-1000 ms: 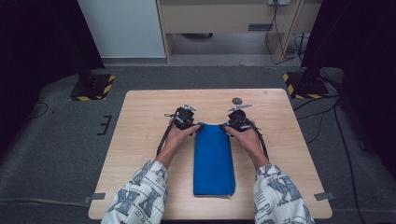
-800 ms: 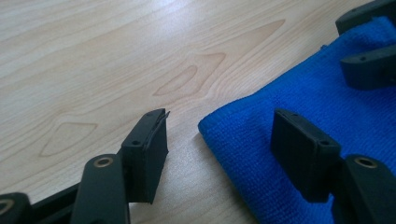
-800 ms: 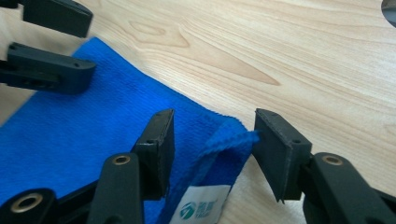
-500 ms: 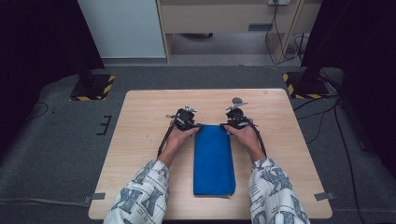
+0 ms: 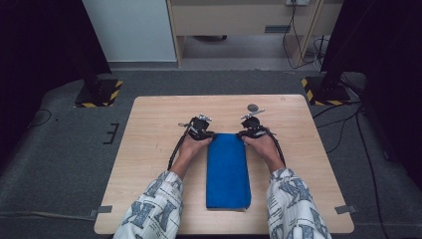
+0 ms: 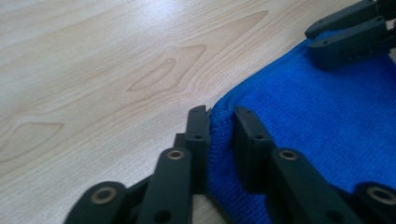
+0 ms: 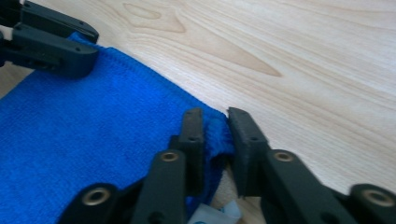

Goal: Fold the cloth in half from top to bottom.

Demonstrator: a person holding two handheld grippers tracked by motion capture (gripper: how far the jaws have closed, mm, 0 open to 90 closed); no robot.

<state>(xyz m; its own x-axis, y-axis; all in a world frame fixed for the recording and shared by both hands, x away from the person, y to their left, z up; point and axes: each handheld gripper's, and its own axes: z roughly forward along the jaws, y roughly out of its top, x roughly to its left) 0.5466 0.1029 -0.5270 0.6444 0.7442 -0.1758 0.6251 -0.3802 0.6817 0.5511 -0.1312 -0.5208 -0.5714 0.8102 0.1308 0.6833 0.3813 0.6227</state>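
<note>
Blue towel [image 5: 228,169] pinched at both far corners, lying folded lengthwise down the middle of the wooden table [image 5: 149,149].

At the far left corner, the left gripper [image 6: 219,126] has its jaws clenched on a raised fold of the cloth's hem, as its own view shows, with the other gripper's jaws visible on the cloth beyond. At the far right corner, the right gripper [image 7: 215,128] is likewise closed on a tuft of blue edge. Compared with a second ago, both hands in the high view have crept slightly away from the person, yet the towel's shape and place look the same. That suggests the grasp has only just been secured and the cloth has not been lifted. The likely next step is raising both corners together and carrying them toward the near edge to fold the strip in half.
</note>
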